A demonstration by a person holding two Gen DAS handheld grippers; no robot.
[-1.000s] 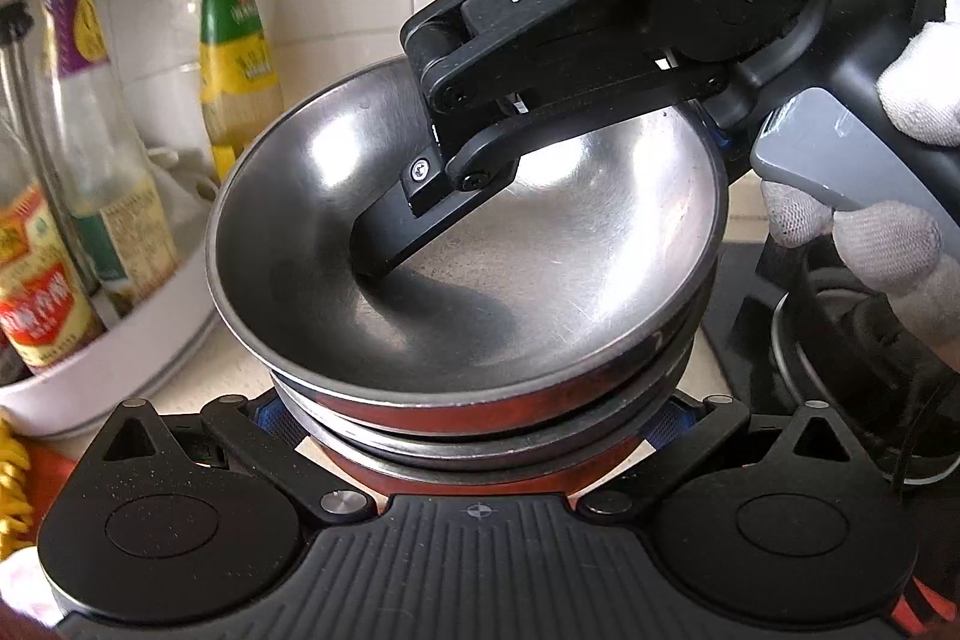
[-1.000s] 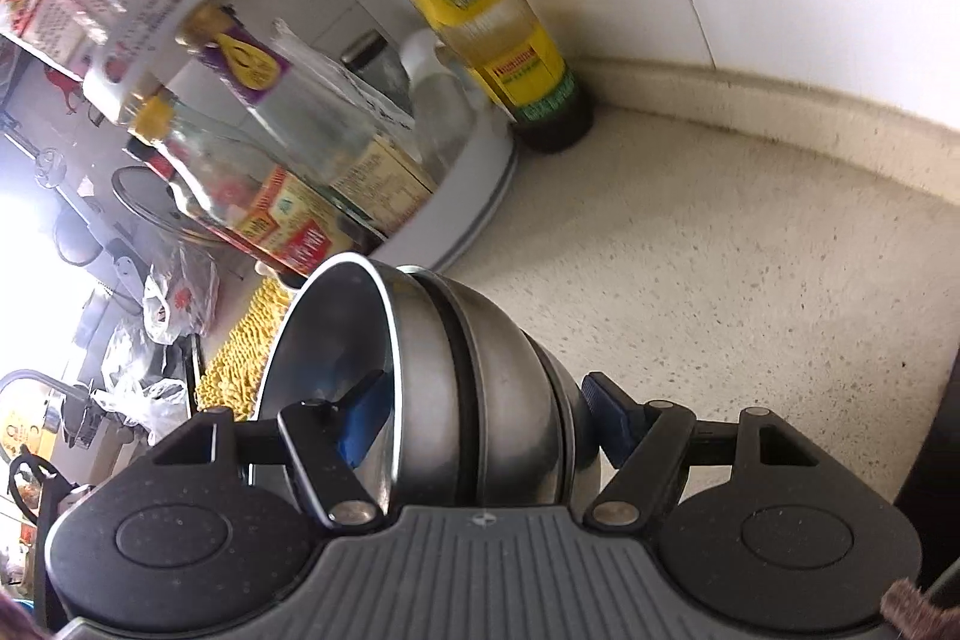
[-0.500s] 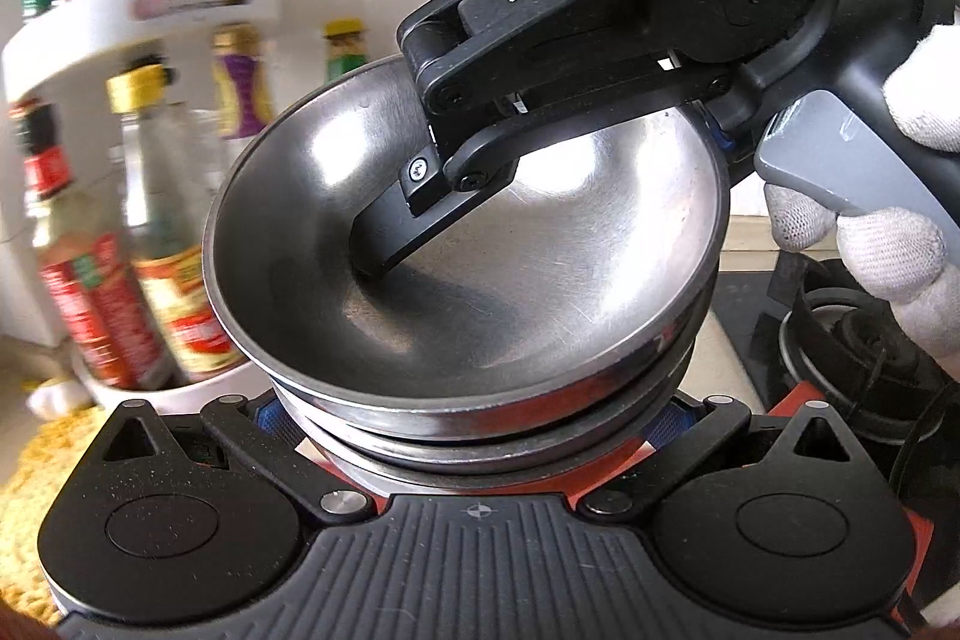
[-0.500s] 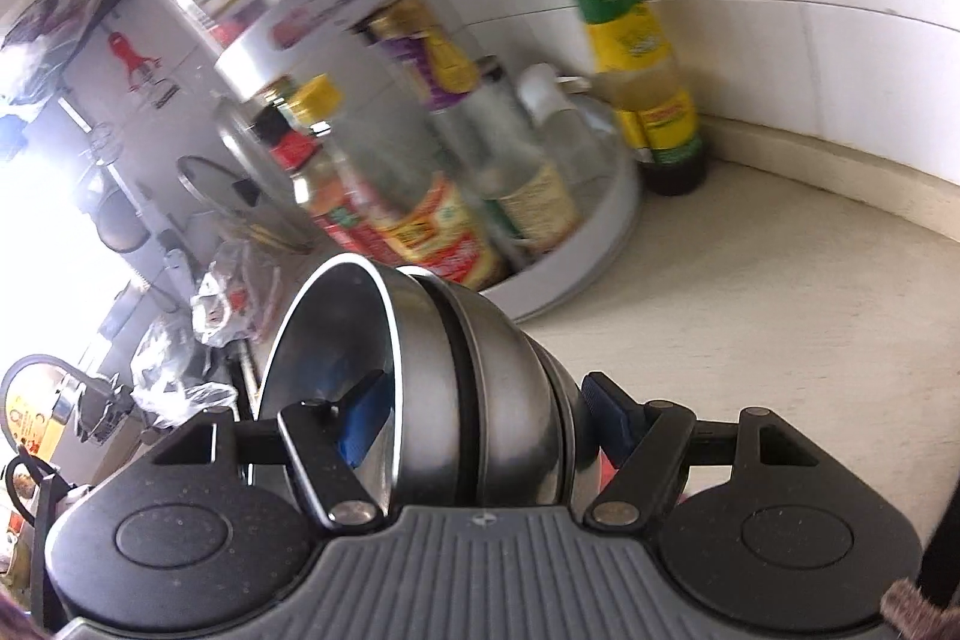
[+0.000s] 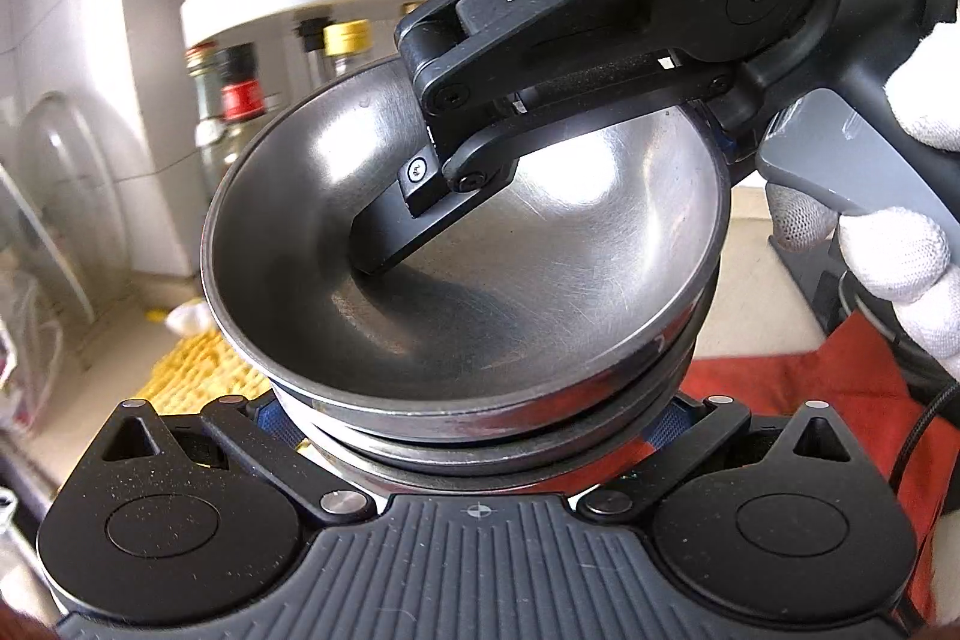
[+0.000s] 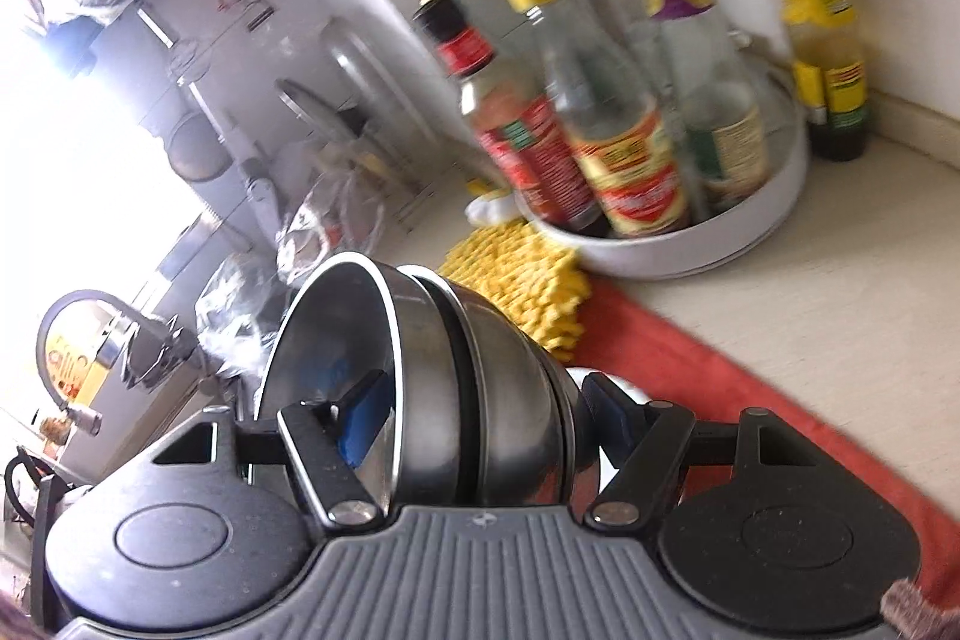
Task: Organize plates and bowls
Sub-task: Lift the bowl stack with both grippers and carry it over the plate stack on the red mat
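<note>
the bowls [image 5: 468, 280] could slide apart and drop: the right gripper [image 6: 474, 400] pinches only one side of the rims, one finger inside, one outside. the left gripper [image 5: 474, 418] is closed around the stack's base, near centre. count: three nested bowls (maybe more hidden), two grippers.

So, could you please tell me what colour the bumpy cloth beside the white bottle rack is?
Yellow; the bumpy cloth shows best in the right wrist view.
</note>
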